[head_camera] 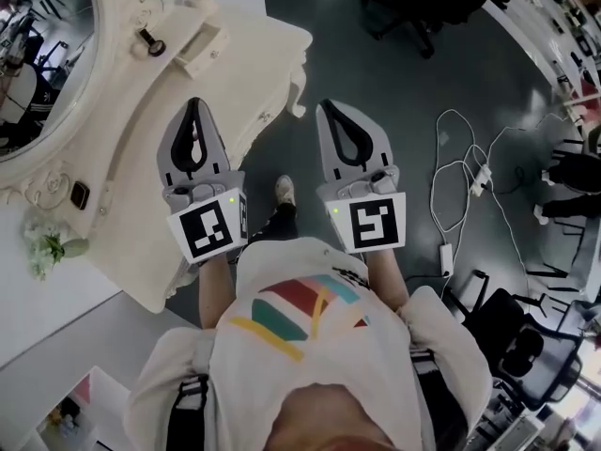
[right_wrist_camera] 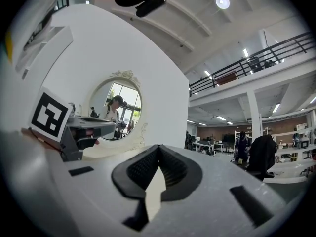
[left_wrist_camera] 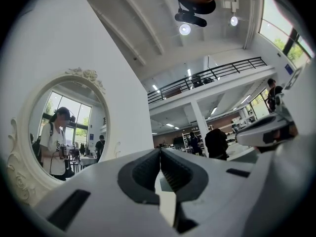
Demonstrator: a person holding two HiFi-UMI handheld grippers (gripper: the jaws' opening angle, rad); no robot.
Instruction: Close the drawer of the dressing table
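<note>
the closing isn't done yet, as far as i can judge: what looks like a small drawer point(head_camera: 200, 47) stands pulled out on the raised back part of the dressing table point(head_camera: 131, 167), just beside the oval mirror point(head_camera: 42, 54), and nothing of mine touches it. my left hand-held gripper point(head_camera: 194, 103) hangs over the front edge of the counter with its jaws pressed together on nothing. my right hand-held gripper point(head_camera: 333, 109) is closed and empty too, over the dark floor point(head_camera: 376, 73) off the table's corner. so the whole job is left: reach the drawer's front and push it in. the curved front edge and the corner point(head_camera: 299, 69) lie between me and the drawer. the mirror's frame crowds the left side, so i judge the clean way in is across the bare top. to the right the floor is open as far as the white cables point(head_camera: 470, 172) and an office chair point(head_camera: 413, 7), both well apart from my tools.
</note>
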